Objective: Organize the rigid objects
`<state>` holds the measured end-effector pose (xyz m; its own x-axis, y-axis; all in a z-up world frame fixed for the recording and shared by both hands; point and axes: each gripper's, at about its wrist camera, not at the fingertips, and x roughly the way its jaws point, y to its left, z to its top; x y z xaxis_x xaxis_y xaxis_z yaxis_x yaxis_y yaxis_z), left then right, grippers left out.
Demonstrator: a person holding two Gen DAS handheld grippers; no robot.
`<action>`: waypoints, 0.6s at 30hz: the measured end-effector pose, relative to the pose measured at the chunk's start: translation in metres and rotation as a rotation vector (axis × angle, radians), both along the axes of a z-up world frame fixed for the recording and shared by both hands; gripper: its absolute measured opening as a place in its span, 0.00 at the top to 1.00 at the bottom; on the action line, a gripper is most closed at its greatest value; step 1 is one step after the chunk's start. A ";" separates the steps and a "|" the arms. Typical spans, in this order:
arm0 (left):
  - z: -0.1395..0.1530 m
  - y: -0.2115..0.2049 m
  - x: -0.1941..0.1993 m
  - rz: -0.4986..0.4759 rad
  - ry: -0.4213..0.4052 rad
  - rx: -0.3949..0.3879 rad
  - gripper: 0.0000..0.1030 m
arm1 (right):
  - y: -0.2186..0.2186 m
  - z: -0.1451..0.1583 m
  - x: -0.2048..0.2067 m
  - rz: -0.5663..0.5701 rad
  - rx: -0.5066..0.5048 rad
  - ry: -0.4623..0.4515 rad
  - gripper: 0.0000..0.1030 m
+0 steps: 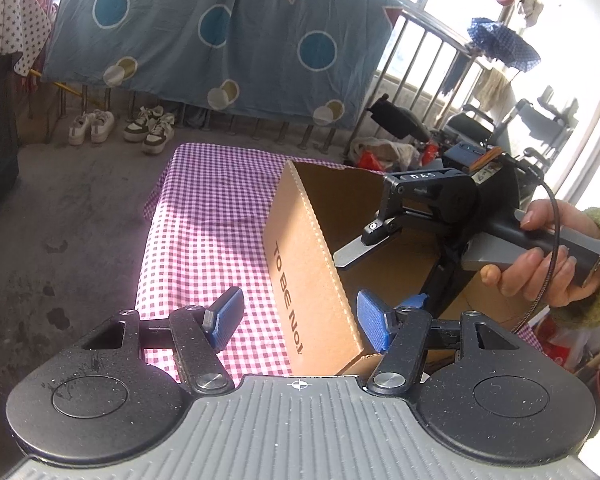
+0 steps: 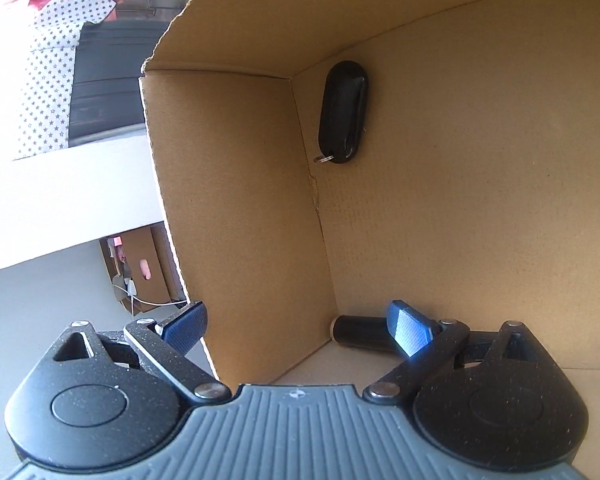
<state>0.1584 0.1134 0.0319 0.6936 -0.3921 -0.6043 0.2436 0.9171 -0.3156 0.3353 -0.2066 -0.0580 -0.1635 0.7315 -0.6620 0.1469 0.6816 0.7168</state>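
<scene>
A: How are the grippers set at this moment?

B: The right gripper (image 2: 300, 326) is spread wide, and nothing is clamped between its pads; it is lowered into the cardboard box (image 2: 460, 208), with one finger outside the near wall and the other inside. A black cylinder (image 2: 360, 332) is seen lying on the box floor, just beside the inner blue pad (image 2: 410, 330). Whether the pad touches it cannot be told.

A: And the left gripper?

B: The left gripper (image 1: 298, 320) is held at a middling width astride the box wall (image 1: 308, 280), one pad on each side. Contact with the cardboard is not shown clearly, so a grip is not claimed; the box seems to be steadied at most.

A: Where are the task's things found?

B: Two are inside the box: the cylinder at the near corner and a black key fob (image 2: 342, 112) with a small ring, lying further in against a wall fold. The box itself stands on the checked tablecloth (image 1: 204, 216). The hand (image 1: 540, 248) on the right gripper's handle is seen from the left wrist view.

A: Which step is judged to be in hand?

B: A release into the box appears just completed. Next, the open right gripper should be lifted clear without the wall being snagged, and another loose object sought.
</scene>
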 end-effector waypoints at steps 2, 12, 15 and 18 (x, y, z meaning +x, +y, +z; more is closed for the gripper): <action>0.000 0.001 -0.001 0.003 0.000 0.001 0.39 | -0.002 -0.002 0.000 -0.013 -0.004 0.014 0.04; -0.003 0.008 -0.001 0.014 0.003 -0.014 0.39 | -0.014 -0.028 -0.022 0.016 -0.166 0.112 0.03; -0.004 0.009 -0.001 0.020 0.006 -0.020 0.39 | -0.014 -0.044 -0.022 -0.003 -0.109 0.161 0.03; -0.003 0.010 -0.003 0.025 0.007 -0.016 0.39 | -0.017 -0.048 -0.017 -0.079 0.000 0.163 0.01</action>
<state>0.1554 0.1232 0.0288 0.6991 -0.3841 -0.6031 0.2180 0.9178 -0.3318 0.3185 -0.2231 -0.1062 -0.2103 0.7464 -0.6314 0.3143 0.6631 0.6793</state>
